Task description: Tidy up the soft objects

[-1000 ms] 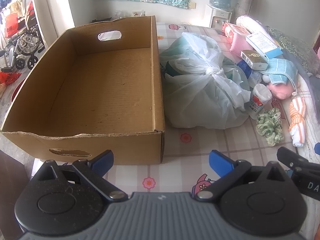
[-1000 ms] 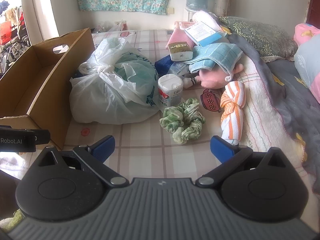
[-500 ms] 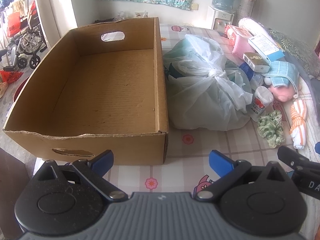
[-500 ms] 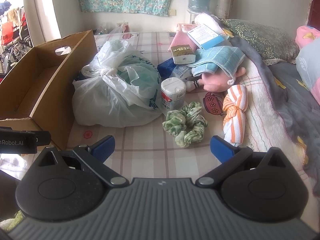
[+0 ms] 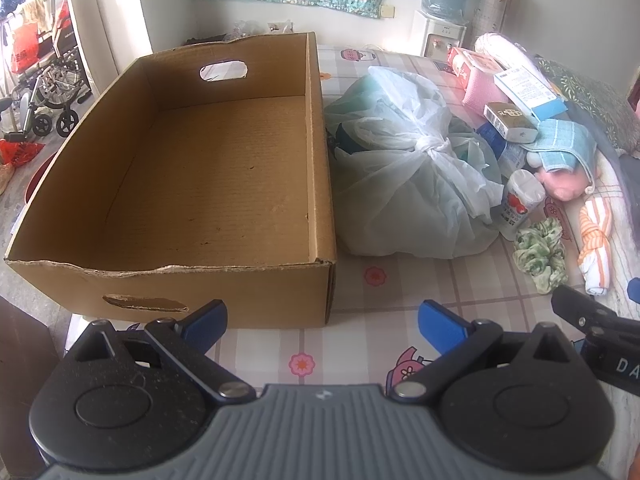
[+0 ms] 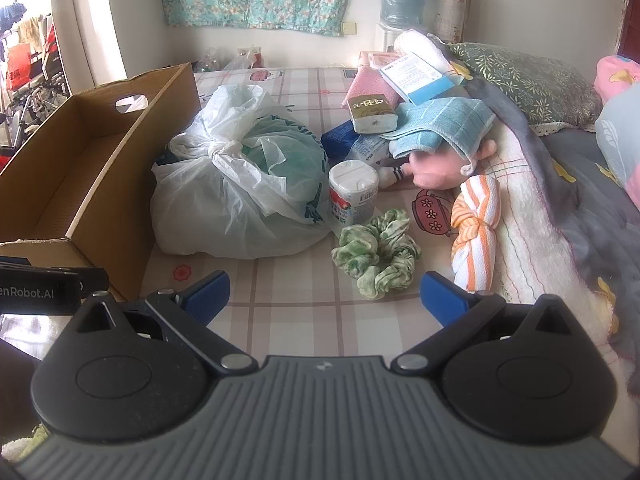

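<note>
An empty cardboard box stands on the bed at the left; it also shows in the right wrist view. Right of it lies a knotted white plastic bag, a green scrunchie, an orange-striped knotted cloth, a pink plush doll under a blue towel. My left gripper is open and empty, just before the box's near right corner. My right gripper is open and empty, just short of the scrunchie.
A white canister, small boxes and packets sit among the soft things. Pillows and a grey blanket lie at the right. A water dispenser stands by the far wall. A wheelchair is off the bed at the left.
Both grippers have drawn back and risen slightly, so the box and the pile sit lower and farther in view. Both stay open. Nothing on the bed has moved.
</note>
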`<action>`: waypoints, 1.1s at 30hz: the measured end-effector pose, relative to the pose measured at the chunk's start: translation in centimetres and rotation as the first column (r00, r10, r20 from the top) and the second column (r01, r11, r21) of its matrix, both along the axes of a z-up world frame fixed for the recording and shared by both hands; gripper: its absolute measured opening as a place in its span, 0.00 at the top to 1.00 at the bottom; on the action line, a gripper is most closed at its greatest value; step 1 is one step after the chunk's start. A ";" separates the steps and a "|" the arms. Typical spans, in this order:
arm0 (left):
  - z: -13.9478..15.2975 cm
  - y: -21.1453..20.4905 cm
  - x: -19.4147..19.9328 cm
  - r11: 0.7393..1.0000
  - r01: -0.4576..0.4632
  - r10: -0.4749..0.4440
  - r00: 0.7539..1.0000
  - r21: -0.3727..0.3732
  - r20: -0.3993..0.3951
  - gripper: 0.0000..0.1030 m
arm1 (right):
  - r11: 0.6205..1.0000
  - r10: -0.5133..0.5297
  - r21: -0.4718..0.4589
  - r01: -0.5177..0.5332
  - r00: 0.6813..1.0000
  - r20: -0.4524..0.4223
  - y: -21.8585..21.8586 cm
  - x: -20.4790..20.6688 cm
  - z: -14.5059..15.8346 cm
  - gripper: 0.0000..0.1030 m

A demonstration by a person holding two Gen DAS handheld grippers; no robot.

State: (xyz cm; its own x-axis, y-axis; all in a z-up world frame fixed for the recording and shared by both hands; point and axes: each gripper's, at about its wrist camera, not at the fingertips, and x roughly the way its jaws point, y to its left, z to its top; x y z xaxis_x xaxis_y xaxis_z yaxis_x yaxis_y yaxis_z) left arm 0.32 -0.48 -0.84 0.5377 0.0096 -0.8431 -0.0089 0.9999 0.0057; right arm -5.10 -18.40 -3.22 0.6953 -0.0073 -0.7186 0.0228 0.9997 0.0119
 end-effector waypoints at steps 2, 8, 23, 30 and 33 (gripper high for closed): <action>-0.1 0.0 0.0 1.000 0.002 -0.002 1.000 0.000 -0.004 0.01 | 1.000 0.000 0.000 0.000 1.000 -0.001 0.0 0.0 0.0 0.01; -0.2 -0.2 0.1 1.000 0.005 -0.005 1.000 -0.001 -0.008 0.01 | 1.000 0.000 0.000 0.000 1.000 0.000 0.0 0.0 0.0 0.01; 5.2 -2.0 0.7 0.979 0.206 -0.206 0.968 0.015 0.142 0.01 | 0.993 -0.108 0.062 0.100 0.985 0.136 -4.4 -1.3 1.6 0.01; 11.5 -5.2 5.2 0.937 0.341 -0.349 0.904 0.076 0.247 0.01 | 0.992 -0.127 0.023 0.127 0.934 0.333 -8.7 -0.6 5.1 0.01; 12.9 -7.4 8.9 0.930 0.348 -0.368 0.889 0.120 0.273 0.00 | 0.991 -0.125 0.013 0.130 0.915 0.382 -11.0 1.4 6.8 0.01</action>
State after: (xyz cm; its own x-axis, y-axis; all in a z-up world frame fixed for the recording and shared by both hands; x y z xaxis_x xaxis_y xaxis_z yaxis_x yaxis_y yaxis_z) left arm 9.25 -7.88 12.09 0.7323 -0.1791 -0.6571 0.3383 0.9330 0.1228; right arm -3.66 -29.38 3.53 0.9093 -0.1215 -0.3981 0.1463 0.9887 0.0323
